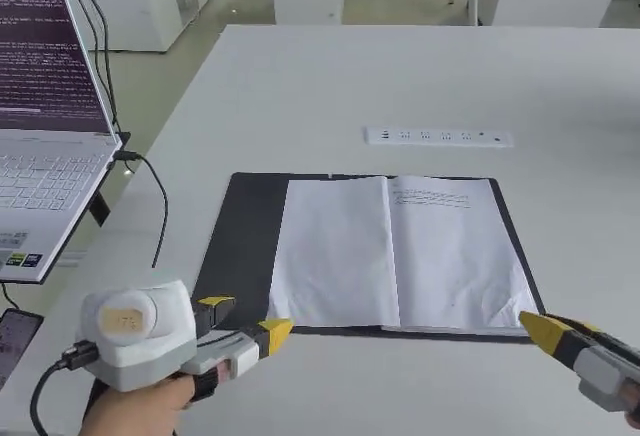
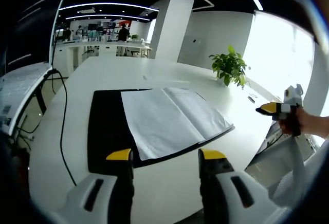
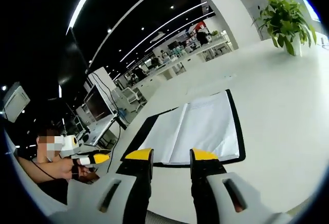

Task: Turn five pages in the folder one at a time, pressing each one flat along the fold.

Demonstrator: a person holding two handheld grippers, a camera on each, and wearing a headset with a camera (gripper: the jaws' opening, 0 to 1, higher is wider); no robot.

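Observation:
The folder (image 1: 250,246) lies open on the white table, its black cover showing at the left and white pages (image 1: 440,256) spread flat across the middle and right. My left gripper (image 1: 245,318) hovers open just off the folder's near left corner, yellow tips apart and holding nothing. My right gripper (image 1: 548,331) is at the near right corner, also clear of the pages. In the left gripper view the left gripper (image 2: 166,155) points at the folder (image 2: 164,116). In the right gripper view the right gripper (image 3: 171,154) is open before the folder (image 3: 205,126).
An open laptop (image 1: 40,156) sits at the left table edge with a black cable (image 1: 160,206) trailing from it. A white power strip (image 1: 438,137) lies beyond the folder. A phone (image 1: 10,341) rests near the front left. A potted plant (image 2: 230,67) stands at the far end.

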